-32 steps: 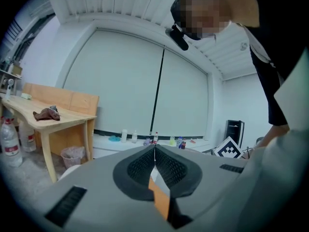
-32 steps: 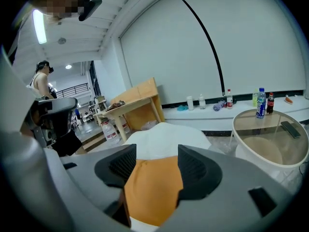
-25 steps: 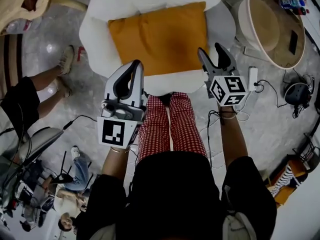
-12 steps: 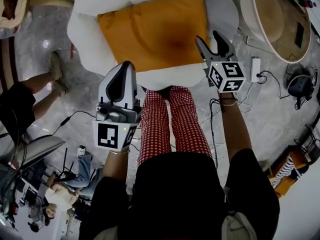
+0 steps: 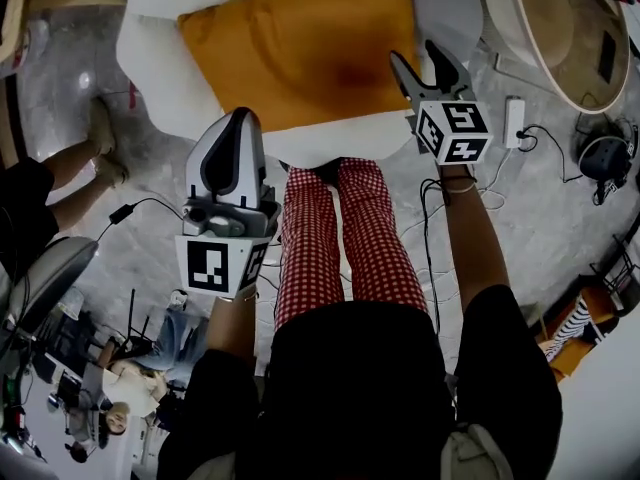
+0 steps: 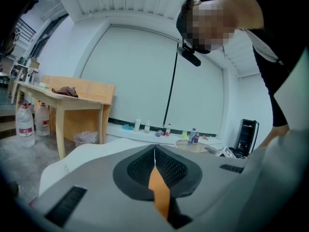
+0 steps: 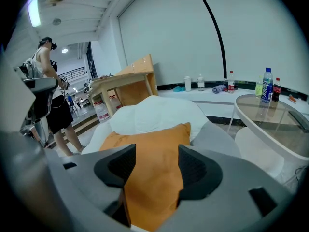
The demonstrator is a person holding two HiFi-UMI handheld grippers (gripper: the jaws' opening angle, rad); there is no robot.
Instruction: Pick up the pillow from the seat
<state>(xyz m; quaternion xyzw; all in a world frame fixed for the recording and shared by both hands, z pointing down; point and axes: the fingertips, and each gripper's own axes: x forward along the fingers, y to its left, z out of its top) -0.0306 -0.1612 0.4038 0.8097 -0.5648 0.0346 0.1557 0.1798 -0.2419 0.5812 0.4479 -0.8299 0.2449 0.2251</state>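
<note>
Pillow (image 5: pixel 300 48) lies on white seat (image 5: pixel 145 58); far edge cut off at top of head view. L gripper (image 5: pixel 234 120): jaws pressed together, empty; own view shows only an orange sliver. R gripper (image 5: pixel 417 58): jaws spread by pillow's right edge, not gripping.

Orange pillow (image 5: pixel 300 43) flat on white seat (image 5: pixel 150 53) (slightly creased); untouched

Bright, even indoor light fills the room. A ceiling lamp (image 7: pixel 34 9) glares high to the left of the pillow (image 5: pixel 290 48), whose middle carries a soft shadow. Every view bends strongly toward dark, rounded edges.
</note>
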